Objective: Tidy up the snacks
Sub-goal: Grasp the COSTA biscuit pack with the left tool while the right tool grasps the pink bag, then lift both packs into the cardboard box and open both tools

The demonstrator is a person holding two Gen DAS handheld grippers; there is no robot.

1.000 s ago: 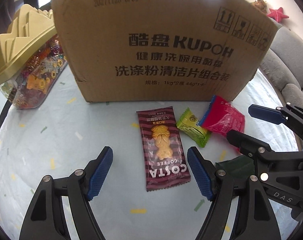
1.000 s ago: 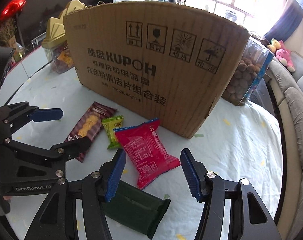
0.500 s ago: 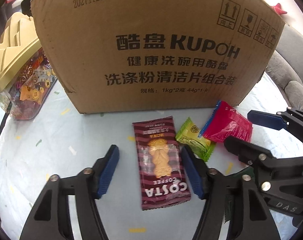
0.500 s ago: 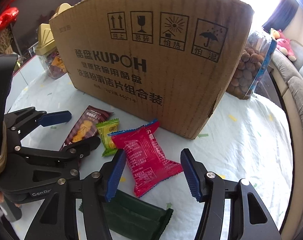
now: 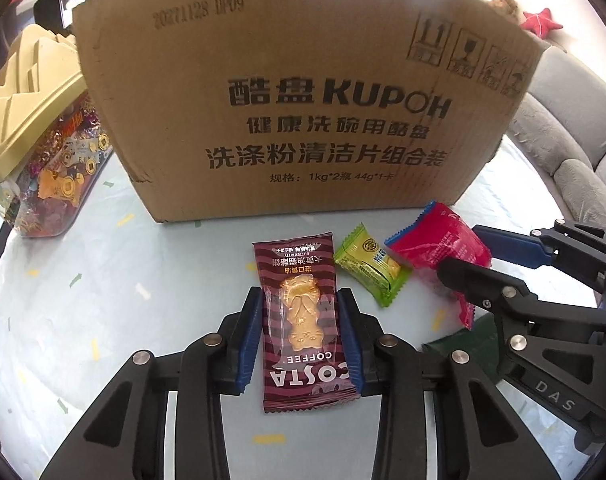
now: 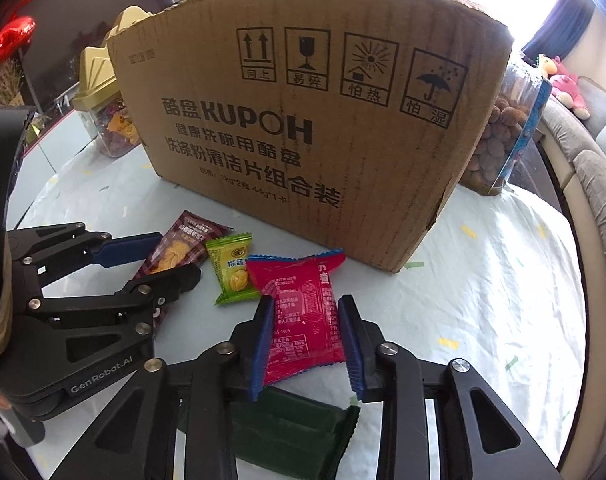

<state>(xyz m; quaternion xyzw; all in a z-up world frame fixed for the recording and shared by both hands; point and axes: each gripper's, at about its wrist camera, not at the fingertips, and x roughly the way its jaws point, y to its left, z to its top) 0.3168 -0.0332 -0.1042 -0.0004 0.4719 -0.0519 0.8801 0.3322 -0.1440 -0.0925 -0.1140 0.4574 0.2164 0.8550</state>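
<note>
A maroon Costa Coffee biscuit packet (image 5: 303, 316) lies on the table in front of a cardboard box (image 5: 303, 92). My left gripper (image 5: 301, 312) is shut on it, its blue pads against both long edges. A red snack packet (image 6: 303, 312) lies to its right. My right gripper (image 6: 305, 320) is shut on the red packet, pads at both sides. A small green candy packet (image 5: 369, 266) lies between the two. A dark green packet (image 6: 291, 428) lies under my right gripper. The maroon packet also shows in the right wrist view (image 6: 175, 252).
The box (image 6: 303, 128) stands close behind the snacks. A clear jar of wrapped sweets with a gold lid (image 5: 35, 128) stands at left. A jar of brown nuts (image 6: 503, 136) stands behind the box's right corner. A grey sofa (image 5: 563, 140) lies beyond the round table's edge.
Both grippers moved forward and closed: the left onto the maroon Costa packet, the right onto the red packet. The packets have not shifted on the table.
</note>
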